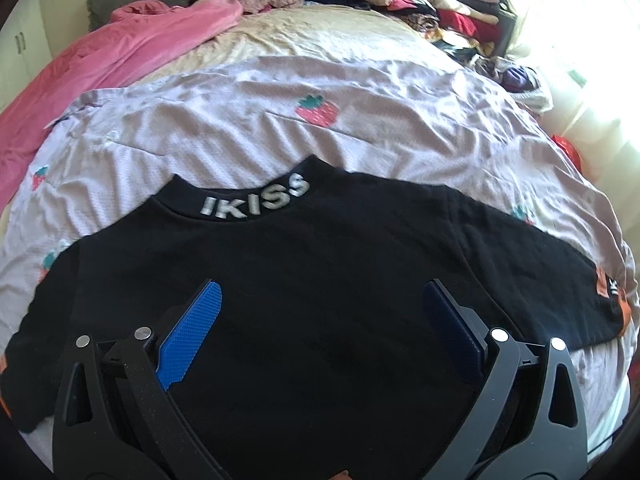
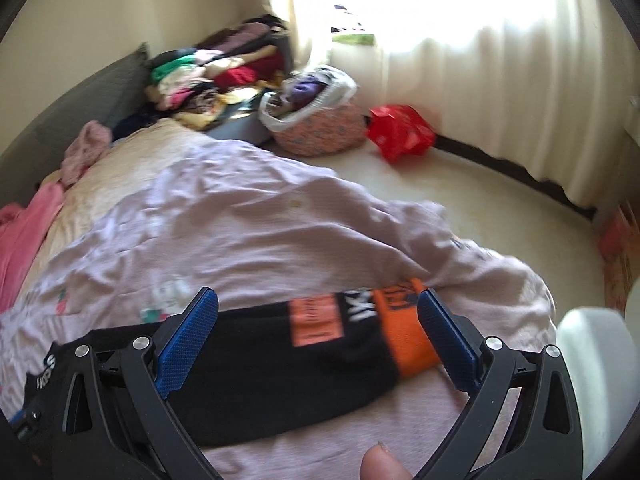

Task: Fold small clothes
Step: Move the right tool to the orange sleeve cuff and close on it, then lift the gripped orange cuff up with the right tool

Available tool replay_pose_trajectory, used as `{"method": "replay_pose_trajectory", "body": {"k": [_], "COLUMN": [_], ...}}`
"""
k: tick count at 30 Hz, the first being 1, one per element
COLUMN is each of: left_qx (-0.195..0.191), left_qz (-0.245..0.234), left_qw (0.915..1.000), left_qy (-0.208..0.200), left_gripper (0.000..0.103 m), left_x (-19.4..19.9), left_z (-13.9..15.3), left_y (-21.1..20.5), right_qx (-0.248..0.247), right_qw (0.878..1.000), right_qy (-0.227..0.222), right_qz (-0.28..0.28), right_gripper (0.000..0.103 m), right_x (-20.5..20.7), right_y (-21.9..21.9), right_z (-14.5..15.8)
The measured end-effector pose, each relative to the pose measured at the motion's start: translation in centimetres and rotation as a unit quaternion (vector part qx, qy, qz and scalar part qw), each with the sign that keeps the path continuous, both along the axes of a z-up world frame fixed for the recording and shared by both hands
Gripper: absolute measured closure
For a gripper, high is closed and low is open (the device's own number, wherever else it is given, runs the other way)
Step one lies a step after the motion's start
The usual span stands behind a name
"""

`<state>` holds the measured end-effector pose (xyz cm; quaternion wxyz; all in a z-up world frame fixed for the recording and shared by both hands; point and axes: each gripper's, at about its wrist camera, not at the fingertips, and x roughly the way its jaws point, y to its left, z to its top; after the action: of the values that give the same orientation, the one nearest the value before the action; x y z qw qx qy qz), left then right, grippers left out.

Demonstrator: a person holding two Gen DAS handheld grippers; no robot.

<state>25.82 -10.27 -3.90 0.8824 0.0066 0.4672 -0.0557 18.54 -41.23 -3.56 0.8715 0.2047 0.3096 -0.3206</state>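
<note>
A small black sweatshirt (image 1: 304,280) with "IKISS" on its collar lies flat on the bed, collar pointing away from me. My left gripper (image 1: 320,300) is open and hovers over the shirt's body, its blue pads wide apart and empty. In the right wrist view the shirt's right sleeve (image 2: 280,344) stretches to the right and ends in an orange cuff (image 2: 408,328). My right gripper (image 2: 318,312) is open above that sleeve, with the cuff just inside its right pad.
The bed is covered by a pale lilac strawberry-print sheet (image 1: 280,120). A pink garment (image 1: 100,72) lies at the far left. Stacks of folded clothes (image 1: 432,0) sit at the bed's head. A laundry basket (image 2: 316,120) and a red bag (image 2: 400,132) are on the floor.
</note>
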Motion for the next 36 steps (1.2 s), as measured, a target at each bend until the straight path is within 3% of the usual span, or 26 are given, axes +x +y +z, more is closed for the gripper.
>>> {"method": "replay_pose_trajectory", "body": {"k": [10, 25, 27, 31, 33, 34, 36], "left_qx": [0.012, 0.022, 0.022, 0.025, 0.025, 0.024, 0.024], "left_qz": [-0.037, -0.054, -0.054, -0.057, -0.059, -0.059, -0.059], "left_qw": [0.999, 0.9976, 0.9976, 0.9976, 0.9976, 0.9977, 0.9977], "left_qy": [0.022, 0.038, 0.037, 0.028, 0.027, 0.025, 0.024], "left_gripper": [0.009, 0.009, 0.009, 0.009, 0.009, 0.009, 0.009], "left_x": [-0.7, -0.8, -0.7, -0.9, -1.1, -1.2, -1.2], "left_z": [-2.3, -5.5, -5.7, -5.7, -5.6, -5.5, -5.2], "left_y": [-3.3, -3.7, -3.5, -3.5, -3.5, -3.4, -3.4], "right_qx": [0.044, 0.06, 0.061, 0.055, 0.052, 0.048, 0.021], "right_qw": [0.997, 0.996, 0.996, 0.995, 0.996, 0.996, 0.997], "right_qy": [0.058, 0.063, 0.065, 0.08, 0.075, 0.069, 0.069], "right_qz": [-0.036, -0.01, -0.001, -0.002, 0.001, 0.007, 0.015], "right_gripper": [0.004, 0.005, 0.026, 0.044, 0.066, 0.071, 0.095], "right_x": [-0.7, 0.4, 0.7, 1.1, 1.0, 0.9, 0.8], "right_y": [-4.4, -4.5, -4.4, -4.2, -4.1, -3.9, -3.2], "right_z": [-5.4, -7.3, -7.5, -7.8, -7.5, -7.2, -6.2]}}
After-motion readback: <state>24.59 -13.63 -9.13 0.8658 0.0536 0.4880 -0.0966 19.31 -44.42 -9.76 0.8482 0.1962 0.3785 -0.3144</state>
